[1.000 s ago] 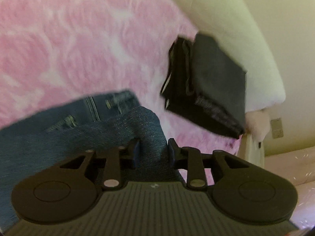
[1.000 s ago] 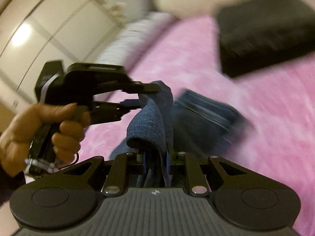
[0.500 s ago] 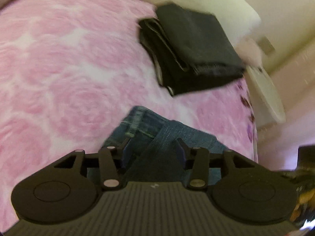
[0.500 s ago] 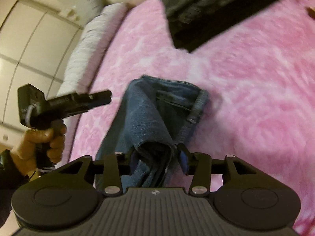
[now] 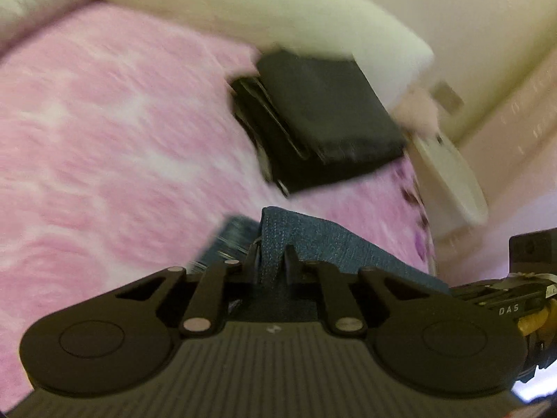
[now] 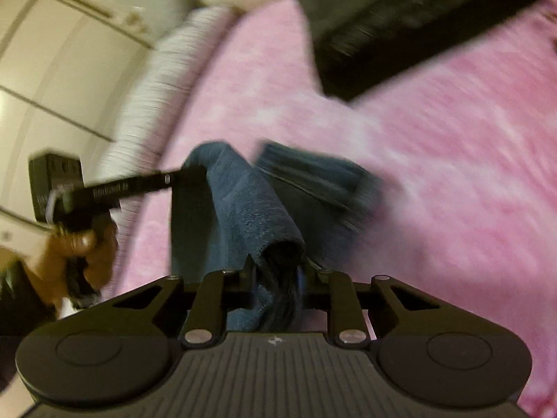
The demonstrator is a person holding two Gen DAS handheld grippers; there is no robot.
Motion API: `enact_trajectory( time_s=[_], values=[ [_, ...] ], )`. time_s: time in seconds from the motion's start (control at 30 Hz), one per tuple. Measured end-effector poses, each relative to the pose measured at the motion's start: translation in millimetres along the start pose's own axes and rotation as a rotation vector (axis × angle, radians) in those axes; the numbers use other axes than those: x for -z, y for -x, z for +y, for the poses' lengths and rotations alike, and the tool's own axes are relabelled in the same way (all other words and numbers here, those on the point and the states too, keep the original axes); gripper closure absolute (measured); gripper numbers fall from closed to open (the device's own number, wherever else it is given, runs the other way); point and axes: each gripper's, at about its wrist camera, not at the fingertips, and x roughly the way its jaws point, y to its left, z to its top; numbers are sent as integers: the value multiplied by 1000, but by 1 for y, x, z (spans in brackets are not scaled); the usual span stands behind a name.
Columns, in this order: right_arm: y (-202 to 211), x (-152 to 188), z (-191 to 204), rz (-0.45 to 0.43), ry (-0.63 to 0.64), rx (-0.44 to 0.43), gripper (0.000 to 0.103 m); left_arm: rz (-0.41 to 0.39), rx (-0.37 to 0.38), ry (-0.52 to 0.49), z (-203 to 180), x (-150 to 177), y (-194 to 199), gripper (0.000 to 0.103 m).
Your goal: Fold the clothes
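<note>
The jeans (image 6: 243, 209) lie bunched on the pink blanket (image 5: 104, 139), toward its near edge, with part of the denim lifted clear of it. The left gripper (image 5: 271, 261) is closing, its jaws pinching a narrow fold of the denim. The right gripper (image 6: 275, 271) is closing too, on a thicker, rolled bunch of the same cloth. Both grips sit on one doubled edge, probably so the two hands can carry it over together and keep the fold square. A folded pile of dark clothes (image 5: 320, 122) sits well apart near the blanket's far edge, against a white pillow (image 5: 278, 10), likely the stack the jeans will join.
</note>
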Motion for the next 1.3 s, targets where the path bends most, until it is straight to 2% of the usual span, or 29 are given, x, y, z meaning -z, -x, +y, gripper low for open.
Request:
enact_trajectory(
  time_s=[0.03,0.1,0.2,0.27,0.33,0.37,0.4,0.43,0.5,0.6,0.67,0.73,0.77,0.8,0.83,0.87,0.9,0.93,0.97,1.0,1.03,1.07,1.1,1.17,1.23,1.3],
  values=[
    [-2,-8,6,-7,24,-33,83,-1,-16,8,3,-2,-4,93],
    [-14,-20,8,-13,46,-30,83,51,-25,21,11,-3,-41,93],
    [-41,-25,-23,10,-44,60,83,103,-36,39,21,0,-97,87],
    [-49,-21,-48,10,-97,65,82,116,-38,32,23,5,-116,85],
    [-46,-24,-54,11,-88,47,81,103,-36,52,26,7,-102,83],
    [-42,-26,-55,14,-83,41,79,96,-35,64,29,8,-93,78],
    [-37,-28,-53,11,-77,45,69,89,-35,77,31,9,-84,71],
    [-31,-29,-48,2,-54,61,67,79,-46,78,32,8,-73,71],
    [-18,-31,-35,-26,24,107,67,49,-77,75,32,8,-45,71],
    [-1,-28,3,-139,249,190,67,9,-100,87,33,18,-3,72],
    [0,-25,26,-179,349,165,67,17,-96,92,31,33,13,74],
    [-14,-22,38,-157,404,106,67,49,-90,118,35,55,14,74],
    [-28,-21,36,-117,423,104,68,80,-108,126,39,66,8,73],
    [-42,-19,34,-77,442,103,73,120,-138,130,44,77,-2,75],
    [-56,-18,31,-38,461,101,73,149,-158,129,51,88,-12,79],
    [-68,-19,20,-26,437,129,86,146,-148,140,59,97,-20,78],
    [-79,-21,8,-14,412,157,88,130,-127,161,68,103,-25,79],
    [-82,-25,2,-8,386,144,88,112,-111,199,76,106,-24,81],
    [-86,-29,-4,-2,360,130,88,93,-99,248,83,107,-19,89],
    [-83,-31,3,0,366,140,86,71,-113,275,85,109,-8,90],
    [-75,-30,9,-10,364,146,83,47,-143,289,84,111,5,86],
    [-67,-28,15,-21,361,153,73,23,-172,304,84,113,19,74],
    [-53,-24,19,-37,331,149,56,7,-193,319,83,118,33,69],
    [-29,-7,27,-41,270,141,43,-16,-226,353,80,131,63,68],
    [-9,15,35,-13,212,133,43,-24,-245,390,76,150,84,66],
    [-9,47,44,73,195,102,43,-20,-246,409,68,170,92,66]
  ],
)
